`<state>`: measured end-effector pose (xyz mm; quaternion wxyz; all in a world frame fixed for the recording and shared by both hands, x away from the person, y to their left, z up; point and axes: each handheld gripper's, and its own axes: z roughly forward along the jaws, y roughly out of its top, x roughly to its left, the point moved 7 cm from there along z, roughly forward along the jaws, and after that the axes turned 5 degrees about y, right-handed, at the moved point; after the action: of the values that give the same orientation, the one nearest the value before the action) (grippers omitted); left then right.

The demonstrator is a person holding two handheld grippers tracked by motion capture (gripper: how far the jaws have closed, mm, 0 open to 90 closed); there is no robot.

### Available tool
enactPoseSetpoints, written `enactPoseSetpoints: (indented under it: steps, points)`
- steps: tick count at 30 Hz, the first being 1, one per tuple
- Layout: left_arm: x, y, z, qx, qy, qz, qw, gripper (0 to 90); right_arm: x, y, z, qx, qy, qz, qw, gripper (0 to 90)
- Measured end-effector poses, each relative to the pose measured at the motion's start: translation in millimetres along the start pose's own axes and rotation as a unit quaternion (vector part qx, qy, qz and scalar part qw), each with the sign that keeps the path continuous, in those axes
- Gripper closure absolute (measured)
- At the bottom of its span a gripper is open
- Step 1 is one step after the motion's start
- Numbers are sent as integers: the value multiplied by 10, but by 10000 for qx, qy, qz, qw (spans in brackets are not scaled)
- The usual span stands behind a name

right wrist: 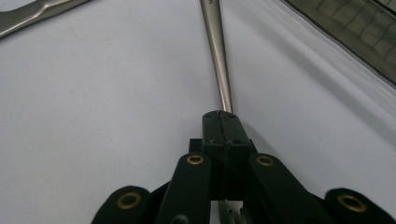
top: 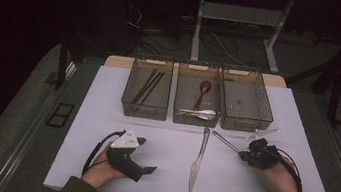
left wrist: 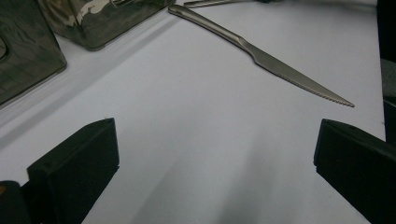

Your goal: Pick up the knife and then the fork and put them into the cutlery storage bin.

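Observation:
My right gripper (top: 243, 156) is at the table's right side, shut on a metal fork (top: 225, 141). Its thin handle (right wrist: 219, 56) runs straight out ahead of the closed jaw tips (right wrist: 220, 116), just above the white table. A steel knife (top: 197, 160) lies flat in the middle of the table, blade toward the front edge. The left gripper (top: 147, 156) rests at the front left in the person's hand, open, with bare table between its jaws (left wrist: 215, 154). In the left gripper view the knife (left wrist: 261, 56) lies ahead and to the right.
Three clear bins stand in a row at the back. The left bin (top: 132, 85) holds dark chopsticks (top: 148, 87). The middle bin (top: 179, 89) holds a red spoon (top: 203, 93) and a white spoon (top: 202, 114). The right bin (top: 247, 102) has nothing in it.

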<state>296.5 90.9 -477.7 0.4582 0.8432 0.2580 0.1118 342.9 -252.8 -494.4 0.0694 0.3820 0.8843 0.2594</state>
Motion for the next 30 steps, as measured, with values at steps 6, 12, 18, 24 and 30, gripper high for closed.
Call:
enactPoseSetpoints:
  steps: [6,12,18,24,30]
  points:
    - [29,0,-35,-77,-17,-25,10000,0,18,58,-126,-295,269,99,9992,802]
    - [55,-4,-65,-117,-25,-15,9999,0,21,133,-227,-390,461,136,9981,667]
    - [61,-10,-70,-101,-31,13,9999,0,-25,211,-203,-130,424,66,9990,630]
    - [53,-13,-69,-84,-33,11,10000,0,-48,347,-152,372,363,-182,9985,639]
    - [41,-14,-61,-83,-73,48,9999,0,-50,440,-51,971,301,-348,9942,672]
